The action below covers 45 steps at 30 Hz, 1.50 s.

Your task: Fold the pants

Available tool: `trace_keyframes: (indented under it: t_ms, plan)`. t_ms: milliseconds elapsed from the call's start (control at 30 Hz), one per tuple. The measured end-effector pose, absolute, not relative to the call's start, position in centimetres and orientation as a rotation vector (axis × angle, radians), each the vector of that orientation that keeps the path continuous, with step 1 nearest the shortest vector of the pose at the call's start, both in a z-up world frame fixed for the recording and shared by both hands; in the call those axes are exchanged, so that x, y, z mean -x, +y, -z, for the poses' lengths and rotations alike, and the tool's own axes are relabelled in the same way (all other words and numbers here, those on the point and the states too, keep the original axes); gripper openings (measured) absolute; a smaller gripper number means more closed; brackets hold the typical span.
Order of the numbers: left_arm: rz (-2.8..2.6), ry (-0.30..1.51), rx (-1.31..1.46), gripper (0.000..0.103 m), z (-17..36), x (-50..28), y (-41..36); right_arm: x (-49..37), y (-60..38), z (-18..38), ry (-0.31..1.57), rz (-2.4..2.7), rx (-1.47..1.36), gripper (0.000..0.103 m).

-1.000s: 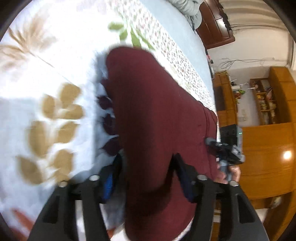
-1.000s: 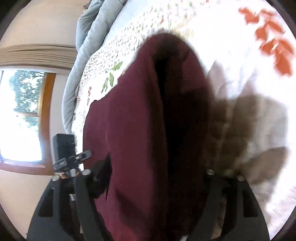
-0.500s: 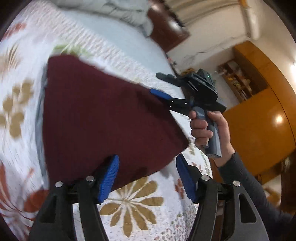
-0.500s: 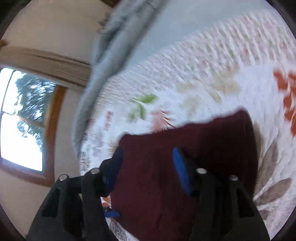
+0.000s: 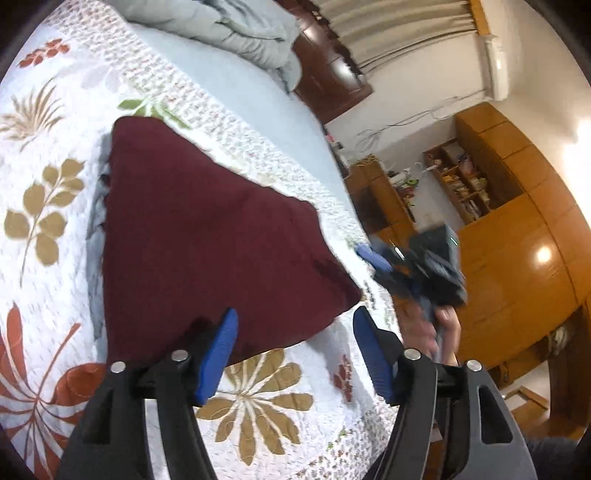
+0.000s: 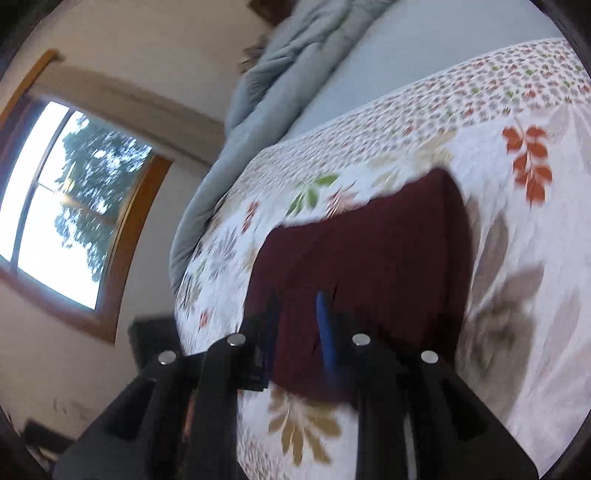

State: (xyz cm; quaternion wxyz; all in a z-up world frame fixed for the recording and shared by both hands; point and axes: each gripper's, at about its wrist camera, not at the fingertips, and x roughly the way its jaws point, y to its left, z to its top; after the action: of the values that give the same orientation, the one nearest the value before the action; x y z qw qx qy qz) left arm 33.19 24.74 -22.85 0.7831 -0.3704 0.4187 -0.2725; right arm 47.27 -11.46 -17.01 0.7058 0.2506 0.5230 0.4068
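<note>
The maroon pants [image 5: 199, 236] lie folded flat on the floral bedspread [image 5: 44, 155]. They also show in the right wrist view [image 6: 369, 273]. My left gripper [image 5: 295, 350] is open and empty, just off the near edge of the pants. My right gripper [image 6: 297, 325] is open with a narrower gap and empty, at the pants' near edge. It shows blurred in the left wrist view [image 5: 406, 266], off the right corner of the pants and clear of them.
A grey-blue duvet [image 5: 240, 26] is bunched at the head of the bed. Wooden cabinets and shelves [image 5: 498, 206] stand to the right of the bed. A window [image 6: 66, 203] is on the wall left of the bed.
Both grippers let go of the pants, which dropped flat on the bed in a fold. Both grippers pulled back toward the near edge, and the right one has narrowed.
</note>
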Motion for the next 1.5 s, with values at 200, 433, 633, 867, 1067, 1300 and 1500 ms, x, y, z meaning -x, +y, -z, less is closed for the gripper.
trace_keyframes:
  t_ms: [200,433,633,867,1067,1300,1500]
  plan:
    - [0.567,0.946,0.856,0.065,25.0,-32.9,24.8,-45.4,-13.5,23.9,1.26,-0.817,-0.627,0.0]
    - [0.484,0.927,0.774,0.085,20.4,-29.3,24.1,-40.2,-16.0,17.9,1.123,-0.722,-0.602,0.049]
    - [0.269,0.88,0.464,0.092,13.6,-19.3,20.6,-28.0,-18.1,12.0,0.971,-0.53,-0.418,0.091]
    - [0.033,0.811,0.118,0.092,8.3,-7.8,14.3,-14.7,-17.7,10.2,0.941,-0.45,-0.335,0.096]
    - [-0.086,0.796,0.087,0.092,5.5,-1.7,12.4,-6.7,-15.7,8.6,0.905,-0.314,-0.226,0.099]
    - [-0.122,0.79,0.151,0.092,2.4,2.9,12.1,-0.9,-12.5,3.6,0.796,-0.308,-0.06,0.1]
    - [-0.177,0.737,0.133,0.093,-0.9,5.6,11.1,1.5,-11.5,-1.3,0.688,-0.292,0.003,0.1]
